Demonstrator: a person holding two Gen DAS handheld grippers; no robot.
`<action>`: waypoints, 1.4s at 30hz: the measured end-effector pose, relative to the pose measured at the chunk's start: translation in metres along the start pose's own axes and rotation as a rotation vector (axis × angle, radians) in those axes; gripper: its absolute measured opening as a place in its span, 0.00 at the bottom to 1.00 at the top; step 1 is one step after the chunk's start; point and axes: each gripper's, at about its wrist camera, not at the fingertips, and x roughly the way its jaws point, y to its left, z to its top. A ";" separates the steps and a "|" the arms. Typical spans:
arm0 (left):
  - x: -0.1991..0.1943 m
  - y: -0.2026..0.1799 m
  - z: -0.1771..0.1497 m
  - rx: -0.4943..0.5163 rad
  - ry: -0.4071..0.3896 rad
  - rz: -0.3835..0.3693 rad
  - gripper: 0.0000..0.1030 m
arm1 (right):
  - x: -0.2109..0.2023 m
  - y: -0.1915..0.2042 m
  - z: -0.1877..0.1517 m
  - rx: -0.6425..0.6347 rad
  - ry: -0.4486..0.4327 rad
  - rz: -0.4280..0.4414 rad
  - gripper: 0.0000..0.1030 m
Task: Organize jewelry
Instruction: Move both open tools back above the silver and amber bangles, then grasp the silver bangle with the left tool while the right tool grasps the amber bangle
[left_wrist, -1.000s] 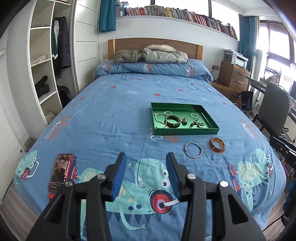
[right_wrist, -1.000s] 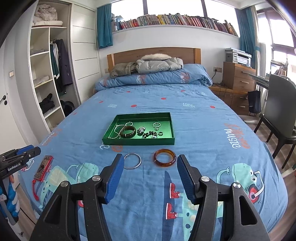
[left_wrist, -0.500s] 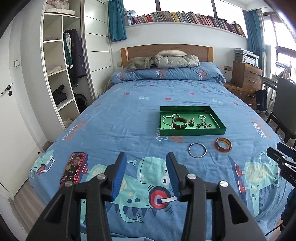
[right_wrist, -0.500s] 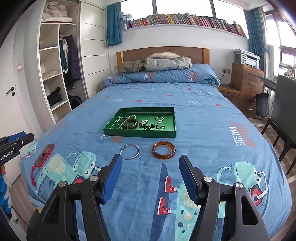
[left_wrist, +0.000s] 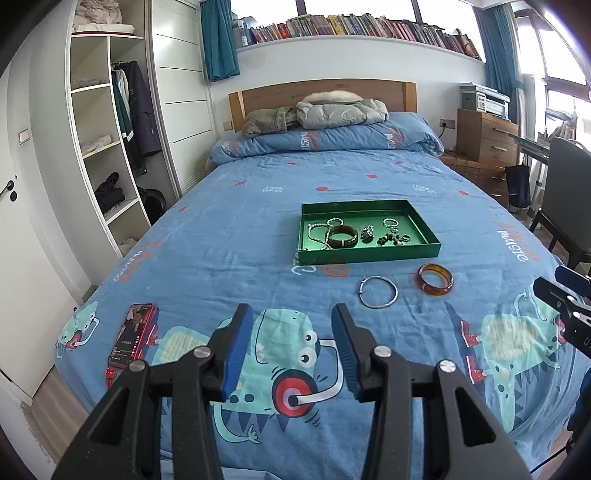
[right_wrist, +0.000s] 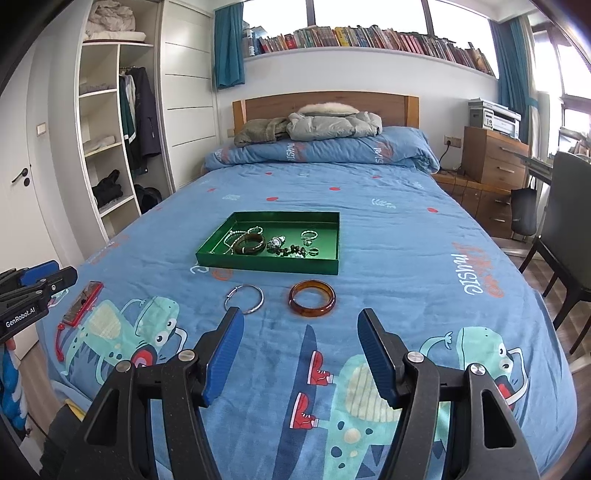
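Observation:
A green tray (left_wrist: 369, 254) (right_wrist: 266, 265) lies on the blue bedspread and holds a dark bangle (left_wrist: 342, 236) (right_wrist: 251, 243), a bead chain, rings and small pieces. In front of it lie a silver bangle (left_wrist: 378, 291) (right_wrist: 244, 299) and an amber bangle (left_wrist: 435, 284) (right_wrist: 312, 297). My left gripper (left_wrist: 291, 332) is open and empty, above the near bed edge, left of the silver bangle. My right gripper (right_wrist: 300, 339) is open and empty, just short of the two loose bangles.
A red-cased phone (left_wrist: 132, 334) (right_wrist: 83, 302) lies at the bed's near left. Jackets (left_wrist: 321, 112) lie on the pillow end. A wardrobe (left_wrist: 110, 147) stands left, a dresser (left_wrist: 487, 138) and chair (right_wrist: 569, 229) right.
Both grippers have moved back and up a little from the bed, and the view has widened. The left view has turned rightward, bringing the tray nearer the centre. Both stay open and empty.

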 end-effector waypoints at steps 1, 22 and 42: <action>0.001 -0.001 0.000 0.000 0.003 0.000 0.41 | 0.001 -0.001 0.000 0.000 0.001 0.001 0.62; 0.067 0.007 -0.019 -0.014 0.124 -0.040 0.42 | 0.046 -0.005 -0.011 0.023 0.066 -0.004 0.62; 0.151 0.009 -0.023 -0.066 0.221 -0.131 0.42 | 0.126 -0.019 0.005 0.003 0.120 0.009 0.54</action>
